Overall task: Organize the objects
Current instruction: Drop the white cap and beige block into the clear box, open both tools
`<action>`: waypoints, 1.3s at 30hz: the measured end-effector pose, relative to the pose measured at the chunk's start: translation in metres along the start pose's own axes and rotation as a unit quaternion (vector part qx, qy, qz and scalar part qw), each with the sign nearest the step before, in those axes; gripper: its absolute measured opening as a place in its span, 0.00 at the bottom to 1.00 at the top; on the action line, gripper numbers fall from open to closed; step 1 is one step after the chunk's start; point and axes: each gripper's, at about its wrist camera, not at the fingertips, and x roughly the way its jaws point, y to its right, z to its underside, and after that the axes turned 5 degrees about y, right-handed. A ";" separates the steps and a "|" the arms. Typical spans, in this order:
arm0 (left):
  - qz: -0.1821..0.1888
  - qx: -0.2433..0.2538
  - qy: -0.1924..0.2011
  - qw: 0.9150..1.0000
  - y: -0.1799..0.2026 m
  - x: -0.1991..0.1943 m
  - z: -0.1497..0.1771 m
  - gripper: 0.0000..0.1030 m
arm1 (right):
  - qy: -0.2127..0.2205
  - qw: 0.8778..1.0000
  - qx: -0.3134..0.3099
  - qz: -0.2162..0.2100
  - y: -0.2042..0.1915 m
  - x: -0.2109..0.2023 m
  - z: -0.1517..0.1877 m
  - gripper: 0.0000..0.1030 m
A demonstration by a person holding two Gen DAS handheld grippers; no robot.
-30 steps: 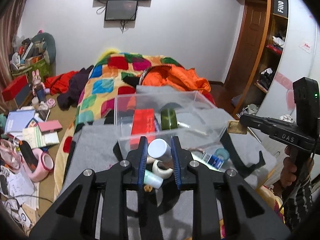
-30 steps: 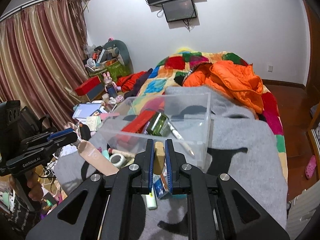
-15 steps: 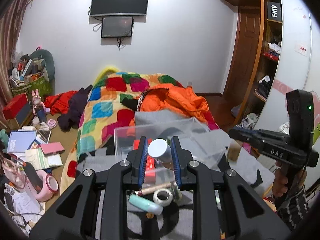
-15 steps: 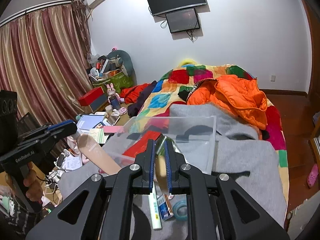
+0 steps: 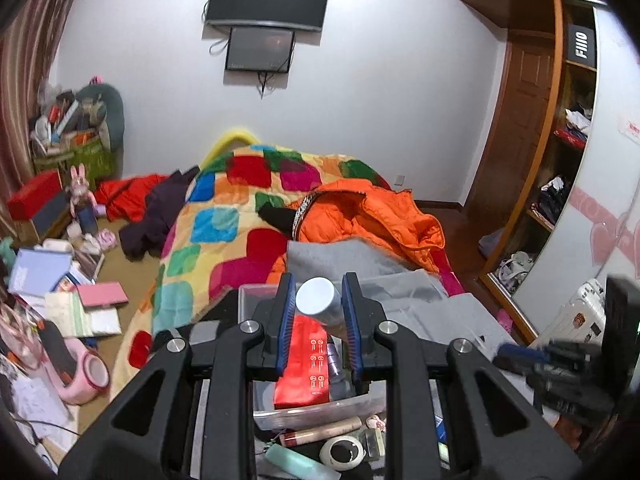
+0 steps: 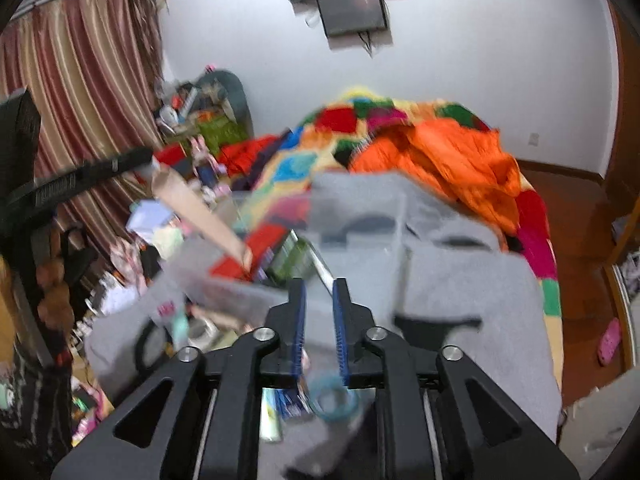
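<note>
Blue rubber pads are lining both grippers. The left gripper [image 5: 319, 312] is clamping a long tan tube [image 5: 318, 295] between its fingers; in its own view only the tube's round pale end shows, sitting squarely between the pads near the fingertips. In the right wrist view the same tube [image 6: 200, 212] is slanting down from that gripper toward the clear plastic bin [image 6: 352, 216], its lower end hanging over the bin's left part, above a red box [image 6: 256, 248]. Whether the end is touching anything inside cannot be told through the blur.

The left gripper is hovering directly over the clear plastic bin [image 5: 316, 404], where the red box [image 5: 306, 364] is lying lengthwise below the pads, with a purple item just beside it on the right.

The right gripper [image 6: 319, 316] is standing with its jaws apart and nothing between them. It is positioned near the bin's front wall, over the grey blanket [image 6: 460, 300]. Below its fingers a blue tape ring [image 6: 334, 398] and a small blue packet [image 6: 290, 402] are lying on the blanket.

In front of the bin, in the left view, a white tape roll [image 5: 344, 449], a mint-green tube [image 5: 298, 462] and a tan stick [image 5: 320, 434] are lying close together. Behind the bin an orange jacket [image 5: 372, 220] is resting on a patchwork quilt [image 5: 224, 224].
</note>
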 end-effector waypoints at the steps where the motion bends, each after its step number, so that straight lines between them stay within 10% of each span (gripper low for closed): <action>1: 0.003 -0.006 -0.005 1.000 -0.002 0.005 0.003 0.22 | -0.008 1.000 0.001 0.008 0.004 0.002 0.005 0.23; 20: -0.002 -0.039 -0.081 0.996 -0.035 0.052 0.051 0.11 | -0.075 0.994 0.067 0.051 0.035 0.053 0.048 0.21; 39: 0.013 0.000 -0.106 0.994 -0.023 0.028 0.070 0.23 | 0.020 0.999 0.039 0.005 0.006 -0.008 0.002 0.21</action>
